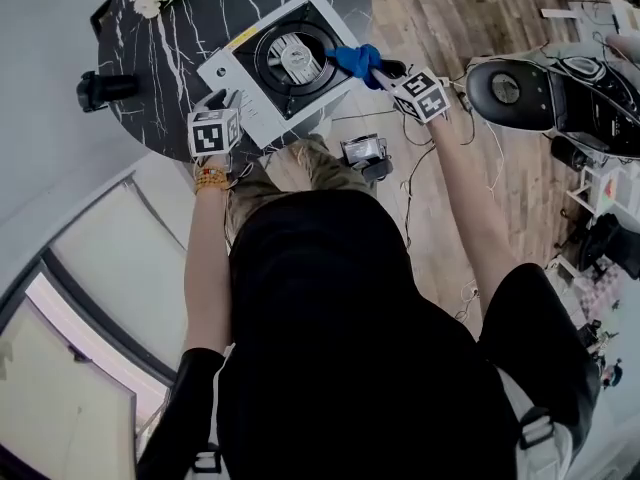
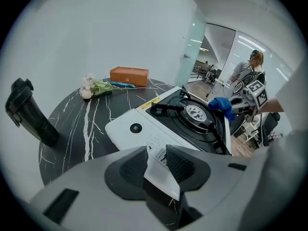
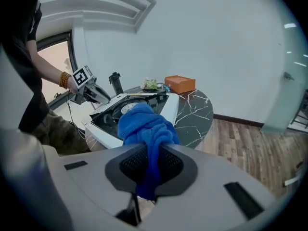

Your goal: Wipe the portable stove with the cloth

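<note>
Right gripper view: right gripper [image 3: 150, 165] pinches fluffy blue cloth [image 3: 144, 124]; left gripper [image 2: 156, 163] fingers [image 2: 130, 170] clamp white stove [image 2: 120, 129] corner.

Seen from the head view: a round black marble surface [image 1: 140, 88] with white veins sits at 11 o'clock against a plain pale wall [image 1: 40, 28]. Wood-plank floor [image 1: 440, 28] (light brown boards) fills 1 o'clock. A black padded seat [image 1: 510, 93] stands at 3 o'clock. A dark-framed window [image 1: 70, 408] lies at 8 o'clock.
</note>
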The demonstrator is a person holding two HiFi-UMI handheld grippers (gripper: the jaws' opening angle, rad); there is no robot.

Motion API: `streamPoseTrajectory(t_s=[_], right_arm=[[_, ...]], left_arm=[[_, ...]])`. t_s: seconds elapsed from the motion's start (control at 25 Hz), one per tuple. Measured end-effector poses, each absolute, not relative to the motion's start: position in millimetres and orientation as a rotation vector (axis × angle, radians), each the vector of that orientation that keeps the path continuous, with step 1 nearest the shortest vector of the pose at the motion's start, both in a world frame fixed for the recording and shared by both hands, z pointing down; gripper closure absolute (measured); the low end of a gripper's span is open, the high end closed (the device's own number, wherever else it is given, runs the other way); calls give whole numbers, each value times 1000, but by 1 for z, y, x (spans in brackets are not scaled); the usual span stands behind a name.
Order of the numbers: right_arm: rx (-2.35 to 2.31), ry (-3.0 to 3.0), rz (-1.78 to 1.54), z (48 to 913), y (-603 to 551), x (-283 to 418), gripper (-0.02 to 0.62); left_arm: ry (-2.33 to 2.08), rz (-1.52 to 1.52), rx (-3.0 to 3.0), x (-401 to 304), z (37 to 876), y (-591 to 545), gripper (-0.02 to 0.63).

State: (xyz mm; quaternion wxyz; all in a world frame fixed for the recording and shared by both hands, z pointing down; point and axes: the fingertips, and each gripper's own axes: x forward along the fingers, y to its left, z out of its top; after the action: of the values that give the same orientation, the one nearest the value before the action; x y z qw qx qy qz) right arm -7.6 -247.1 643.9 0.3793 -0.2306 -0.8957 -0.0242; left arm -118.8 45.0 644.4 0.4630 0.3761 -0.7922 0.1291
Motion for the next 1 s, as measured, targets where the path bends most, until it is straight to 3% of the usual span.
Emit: streamPoseTrajectory(t_s=[0.28, 0.36, 0.4, 0.6, 0.72, 0.8, 0.88, 0.92, 1.0], right_arm=[[-764, -2499, -246, 560, -203, 33, 569], [-885, -2574, -290, 522, -160, 33, 569], [-943, -2596, -287, 505, -140, 33, 569], [-1191, -2638, -253, 433, -59, 44, 569], [-1334, -2686, -153, 402, -21, 48, 569], [-1401, -2656, -102, 401, -5, 48, 569], [-1425, -2607, -96, 411, 1, 49, 569], [-1429, -2592, -89, 416, 0, 51, 568], [-1442, -2575, -53, 422, -8, 52, 549]], left_arm=[[-1914, 334, 1017, -113, 641, 39, 471], [-1944, 300, 1159, -105, 621, 28, 339], [-1975, 239, 1268, -96, 599, 20, 336], [-1736, -183, 1906, 5, 470, -16, 321], [-1471, -211, 2127, 63, 445, -12, 321], [-1404, -149, 2221, 85, 442, -8, 364], [-1391, -171, 2225, 92, 444, -5, 503], [-1403, -204, 2209, 91, 444, -4, 538], [-1449, -297, 2179, 83, 439, 3, 563]])
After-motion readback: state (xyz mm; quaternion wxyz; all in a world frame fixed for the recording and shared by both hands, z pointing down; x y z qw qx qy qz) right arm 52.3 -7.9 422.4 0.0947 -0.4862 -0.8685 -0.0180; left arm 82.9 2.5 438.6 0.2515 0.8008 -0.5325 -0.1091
